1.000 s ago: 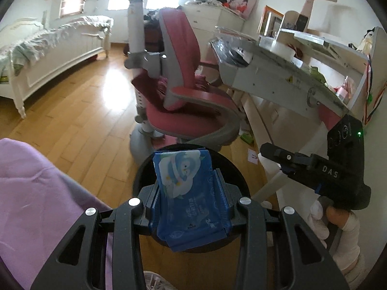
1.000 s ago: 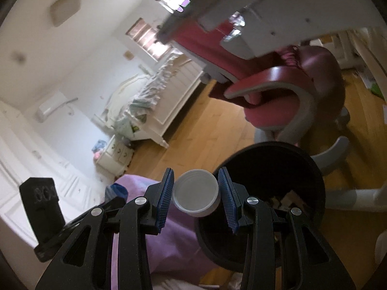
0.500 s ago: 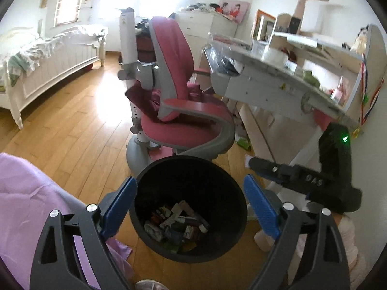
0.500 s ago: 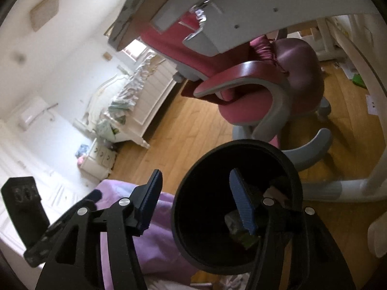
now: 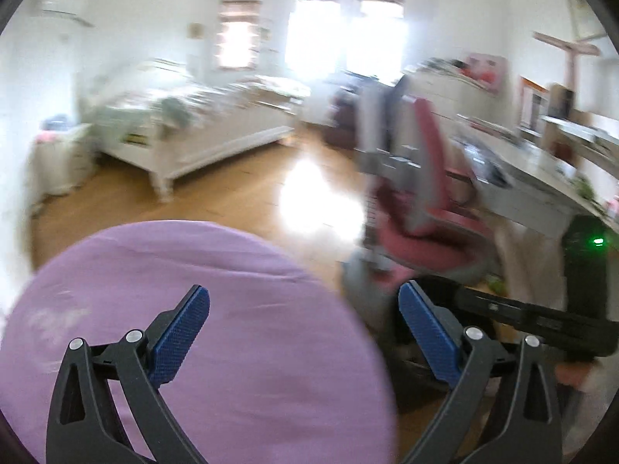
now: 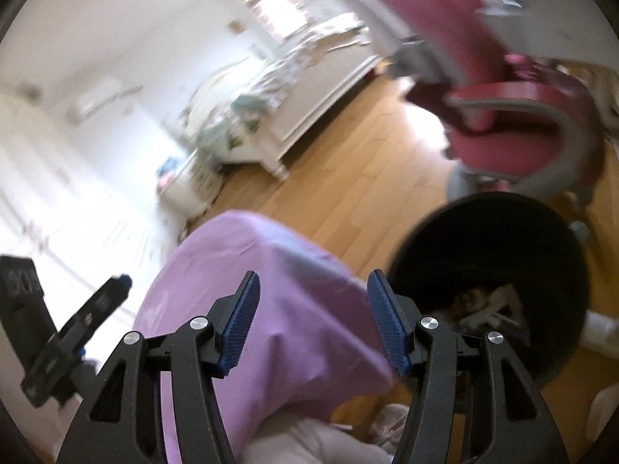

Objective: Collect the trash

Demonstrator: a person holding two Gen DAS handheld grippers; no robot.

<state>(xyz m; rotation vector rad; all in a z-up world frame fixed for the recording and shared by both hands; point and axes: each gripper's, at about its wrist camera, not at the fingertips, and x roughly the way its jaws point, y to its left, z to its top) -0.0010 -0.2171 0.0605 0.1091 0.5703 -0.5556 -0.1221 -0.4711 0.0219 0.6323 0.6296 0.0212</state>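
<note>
My left gripper (image 5: 303, 290) hangs over a round surface under a purple cloth (image 5: 193, 328); its jaws are opening wide with nothing between them. The black trash bin (image 5: 441, 284) shows only as a dark rim behind its right finger. In the right wrist view the bin (image 6: 541, 255) stands on the floor to the right, with mixed trash (image 6: 483, 305) inside. My right gripper (image 6: 313, 274) is open and empty above the edge of the purple cloth (image 6: 271, 290), just left of the bin. Both views are blurred by motion.
A pink and grey desk chair (image 5: 425, 208) stands behind the bin, with a white desk (image 5: 522, 178) to its right. A white bed (image 5: 201, 135) lies across the wooden floor (image 5: 251, 201). The right gripper's black body (image 5: 580, 290) is close at the right.
The left gripper let go of the blue packet and the right one the white cup; both opened over the bin. Both views have since swung left, towards the purple cloth.
</note>
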